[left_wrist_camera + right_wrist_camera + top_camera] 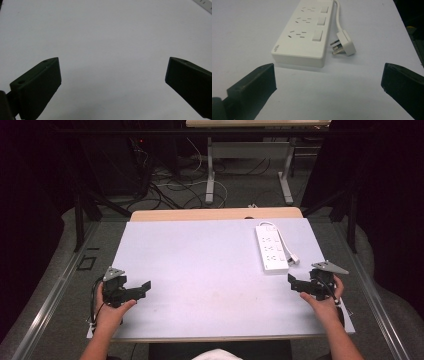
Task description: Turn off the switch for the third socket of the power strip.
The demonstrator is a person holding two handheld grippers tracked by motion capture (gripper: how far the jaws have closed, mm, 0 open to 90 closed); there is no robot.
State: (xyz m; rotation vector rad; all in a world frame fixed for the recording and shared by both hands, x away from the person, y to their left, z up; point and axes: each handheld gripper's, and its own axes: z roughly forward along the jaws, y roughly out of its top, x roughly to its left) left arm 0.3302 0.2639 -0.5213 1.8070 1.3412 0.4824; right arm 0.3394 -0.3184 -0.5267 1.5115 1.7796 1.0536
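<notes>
Two open grippers and one white power strip

Two tools sit in our hands at the near edge of the tabletop (pixel 200 270). We use the power strip (pixel 271 247) as our landmark for where things are.

We see the power strip lying flat on the white tabletop. It is long and white, with three sets of plug holes and three switches. In the right gripper view, its short end faces us. Its white cord (pixel 337 17) runs along one side of it and ends in a plug (pixel 343 44). The plug lies on the tabletop just beside the strip, near the end that faces us, with its metal pins pointing at the strip.

Our right hand-held gripper (pixel 291 281) is near the power strip, just past its closest end. It does not touch the strip. Its jaws stand wide apart, released, with nothing between them but bare tabletop. In the right gripper view, the strip and the plug sit a little way ahead of the two black jaws.

Our left hand-held gripper (pixel 146 285) is well apart from the power strip, far off to its other side. Its jaws are spread wide too, released, and they hold nothing. Through its gap we see plain white tabletop, and a tiny corner of the strip far away.
</notes>
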